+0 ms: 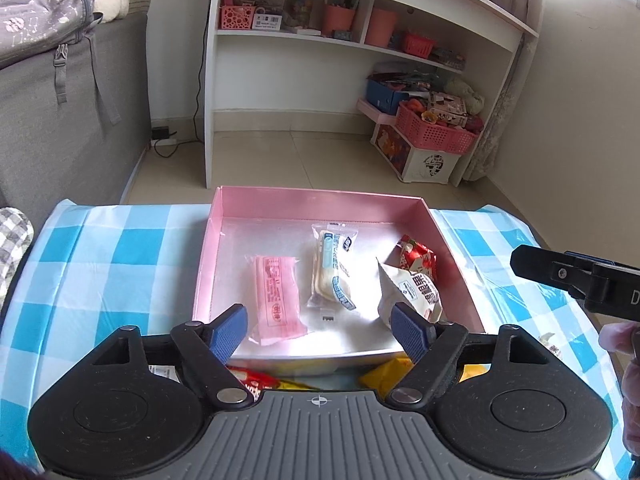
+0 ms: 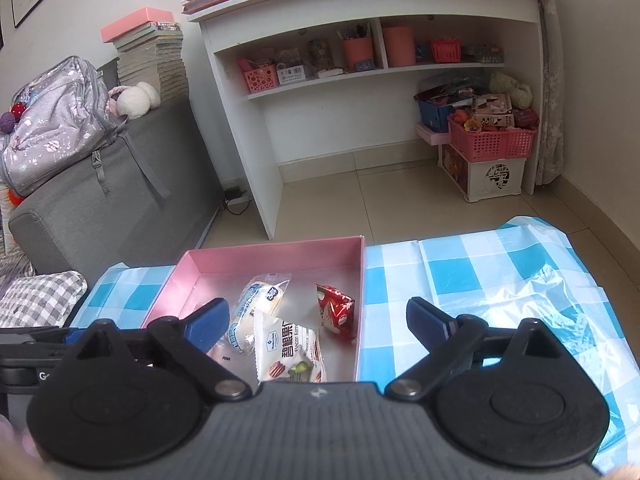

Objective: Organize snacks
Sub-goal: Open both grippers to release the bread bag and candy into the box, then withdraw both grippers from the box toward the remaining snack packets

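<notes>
Both claws gape empty above pink box [image 1: 404, 203] of snacks.

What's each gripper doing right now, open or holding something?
Left gripper: open, holding nothing, above the near edge of the pink box.
Right gripper: open, holding nothing, over the box's right side.

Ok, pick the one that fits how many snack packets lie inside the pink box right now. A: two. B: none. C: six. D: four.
D: in the pink box lie a pink packet, a long white-and-blue packet, a white nut packet and a red packet, four in all.
</notes>
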Available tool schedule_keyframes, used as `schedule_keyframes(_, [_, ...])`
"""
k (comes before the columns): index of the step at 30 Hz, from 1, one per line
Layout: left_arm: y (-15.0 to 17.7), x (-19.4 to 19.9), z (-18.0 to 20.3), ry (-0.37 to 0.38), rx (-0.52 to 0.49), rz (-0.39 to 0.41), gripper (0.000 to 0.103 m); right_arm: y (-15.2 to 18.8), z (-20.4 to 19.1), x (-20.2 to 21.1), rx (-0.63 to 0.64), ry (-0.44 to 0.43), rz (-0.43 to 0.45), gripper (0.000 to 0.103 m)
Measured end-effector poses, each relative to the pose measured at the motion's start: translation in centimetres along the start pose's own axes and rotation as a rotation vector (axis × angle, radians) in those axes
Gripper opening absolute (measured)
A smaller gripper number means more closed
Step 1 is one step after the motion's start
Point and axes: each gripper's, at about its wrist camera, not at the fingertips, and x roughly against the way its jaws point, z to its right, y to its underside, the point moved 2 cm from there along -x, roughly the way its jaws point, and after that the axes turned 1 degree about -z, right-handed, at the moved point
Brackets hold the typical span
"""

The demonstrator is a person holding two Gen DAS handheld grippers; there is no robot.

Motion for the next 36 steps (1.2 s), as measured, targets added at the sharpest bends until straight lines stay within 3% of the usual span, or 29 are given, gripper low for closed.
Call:
schedule_keyframes(15, [5.3, 5.0, -0.4, -0.003, -0.028, 0.004, 0.095, 3.1, -0.3, 4.2, 0.045, 0.01, 0.007, 0.103])
schedule_keyframes(25, [9.3, 5.3, -0.4, -0.013, -0.065, -0.004, 0.096, 6.1, 0.7, 5.6, 0.083, 0.03, 0.005, 0.103])
schedule_keyframes(36, [13.2, 4.3, 1.5, 0.029, -0.164, -0.022, 0.096, 9.5, 3.9, 5.7, 0.033, 0.077, -0.087, 0.103])
